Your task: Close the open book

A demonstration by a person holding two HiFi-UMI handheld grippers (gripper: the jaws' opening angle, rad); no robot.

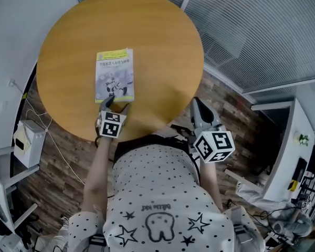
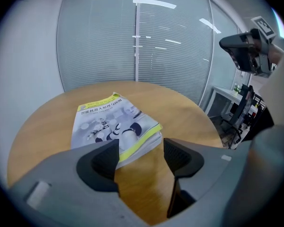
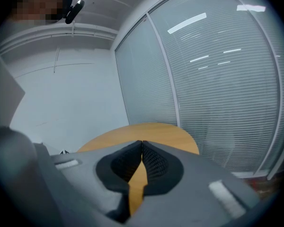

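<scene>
Head view is showing a round wooden table (image 1: 147, 35), and the book (image 1: 114, 76) is lying on its left-middle part, closed, with the printed cover turned up. The left gripper (image 1: 115, 105) is being held just beside the book's near edge, pointing down at it. The right gripper (image 1: 196, 103) is being held over the table's near right rim, well apart from the book.

In the left gripper view, the left gripper (image 2: 141, 150) is being seen with its jaws wide apart. Only the bare table (image 2: 189, 112) is lying between them, and nothing is being gripped. The book (image 2: 114, 126) is being seen just ahead, with its near corner partly covered by the left jaw. Whether that jaw is touching the book cannot be told.

In the right gripper view, the right gripper (image 3: 141, 148) is being shown with its jaws brought together, the tips meeting, and nothing is being held between them. The far side of the table (image 3: 146, 129) is appearing beyond them.
</scene>
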